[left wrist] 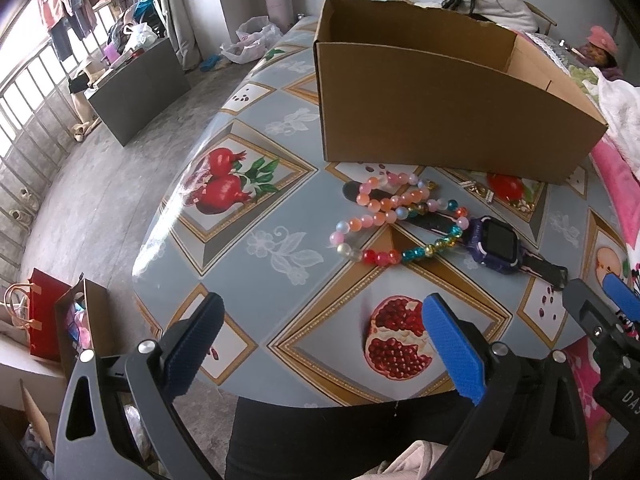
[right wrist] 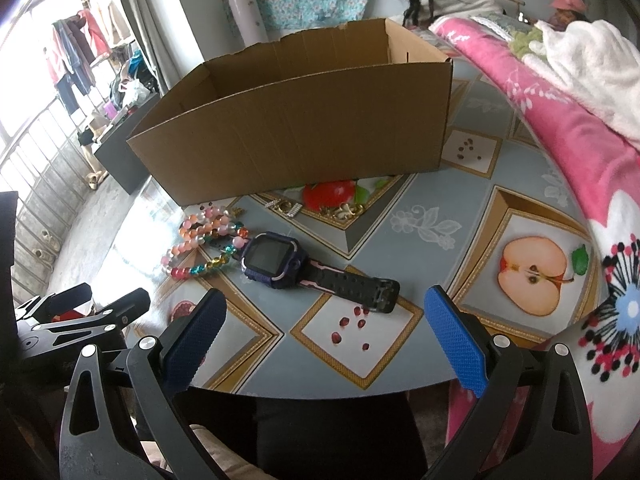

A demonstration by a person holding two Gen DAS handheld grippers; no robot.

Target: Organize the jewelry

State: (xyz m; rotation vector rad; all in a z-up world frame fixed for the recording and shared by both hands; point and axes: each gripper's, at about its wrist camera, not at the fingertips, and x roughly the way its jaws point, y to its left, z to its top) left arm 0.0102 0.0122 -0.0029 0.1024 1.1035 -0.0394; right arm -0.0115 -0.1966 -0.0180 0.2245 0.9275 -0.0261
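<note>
while both tools point(left wrist: 320, 344) point(right wrist: 324, 340) gape empty, watch point(right wrist: 276, 260) lies ahead; beads point(left wrist: 384, 220) beside.

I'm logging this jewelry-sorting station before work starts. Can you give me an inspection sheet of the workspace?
Surface: table under a glossy fruit-print cover.
Job's things: beaded bracelets overlapping the purple smartwatch strap; small gold pieces beside the open cardboard box.
Clutter: pink blanket over the table's right edge.
Grippers: left gripper and right gripper open, holding nothing.
Cables: nothing seen.
Surroundings: hanging clothes, paper bags on the floor.
</note>
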